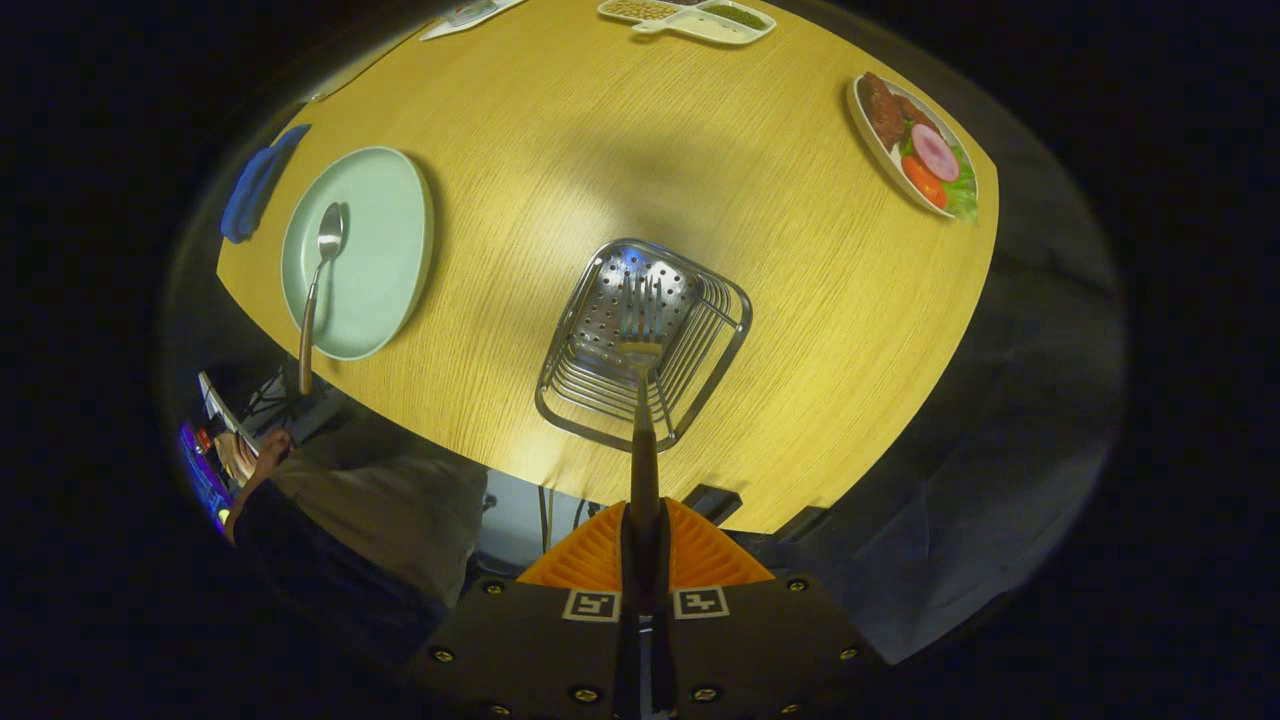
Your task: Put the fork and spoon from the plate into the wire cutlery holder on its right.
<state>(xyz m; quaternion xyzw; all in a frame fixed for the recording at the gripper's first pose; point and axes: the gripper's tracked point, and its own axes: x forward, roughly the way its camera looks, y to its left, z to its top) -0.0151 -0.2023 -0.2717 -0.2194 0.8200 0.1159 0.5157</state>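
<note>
In the gripper view, the gripper [643, 545] is being held above the near edge of the wooden table [560, 130], and its two fingers are being pressed together on the handle of the fork [642, 400], which is pinched between them and is being pointed straight ahead. The fork's tines are being held over the open mouth of the wire cutlery holder [645, 340], in front of the perforated metal sheet that is seen inside it; whether the tines are touching that sheet cannot be told. The holder is being taken here as the landmark: it is standing on the table just ahead of the fingers, near the table's front edge. To the left of the holder, well apart from it, the pale green plate [362, 250] is lying on the table, and the spoon [318, 290] is being carried on it, with the bowl resting on the plate and the handle reaching out past the plate's rim toward the table edge. Beyond the plate, farther left of the holder, a blue cloth [255, 185] is lying at the table's edge. Far beyond the holder and to its right, a dish of play food [915, 145] is set, and straight beyond the holder, at the far side of the table, a divided tray [690, 18] is placed. Below the plate, left of the holder and off the table, a person's hand [250, 462] is seen.
</note>
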